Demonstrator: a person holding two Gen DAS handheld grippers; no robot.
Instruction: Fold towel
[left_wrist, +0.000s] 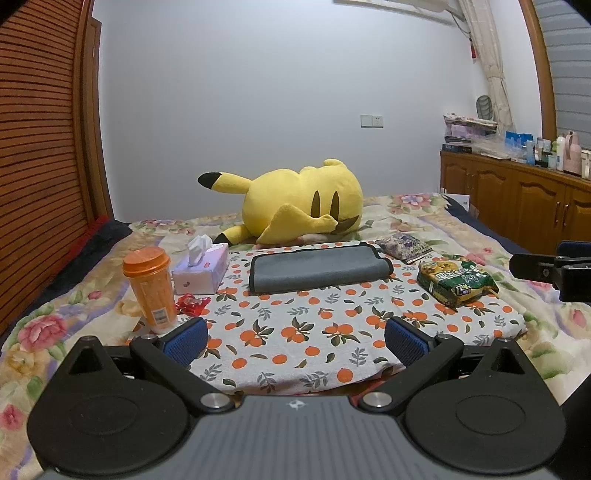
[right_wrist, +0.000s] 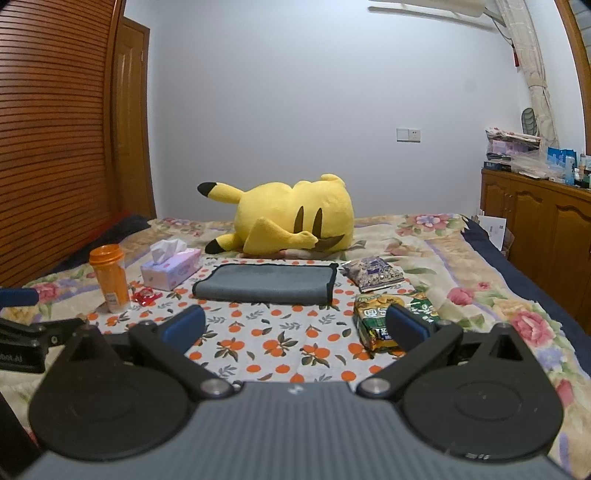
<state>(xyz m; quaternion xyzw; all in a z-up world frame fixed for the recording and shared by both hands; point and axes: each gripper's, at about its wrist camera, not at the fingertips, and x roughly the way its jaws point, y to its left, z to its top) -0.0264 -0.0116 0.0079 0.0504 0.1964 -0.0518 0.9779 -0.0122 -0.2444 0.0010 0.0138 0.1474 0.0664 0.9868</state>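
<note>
Grey towel (left_wrist: 318, 267) lies folded on the orange-print cloth (left_wrist: 295, 332) spread over the bed (left_wrist: 44, 332); black trim visible along its edges; long side runs left to right; no gripper touches it.

Left hand-held gripper (left_wrist: 296, 339): blue-padded fingers spread wide apart, nothing between them; it hovers over the near edge of the cloth, well short of the towel.

Right hand-held gripper (right_wrist: 297, 325): fingers likewise spread apart and holding nothing; its right finger overlaps the green snack bag (right_wrist: 373, 325) in view; contact cannot be judged.

Surroundings, left wrist view: orange cup (left_wrist: 150, 291) upright at the cloth's left edge; red wrapper (left_wrist: 190, 304) just beside it; tissue box (left_wrist: 201, 271) left of the towel, a tissue standing out of its top; purple packet (left_wrist: 404, 245) near the towel's far right corner; green snack bag right of the towel, apart from it; yellow plush toy (left_wrist: 295, 203) on its side just behind the towel.

The right gripper's body shows at the right margin of the left view; the left one's at the left margin of the right view.
</note>
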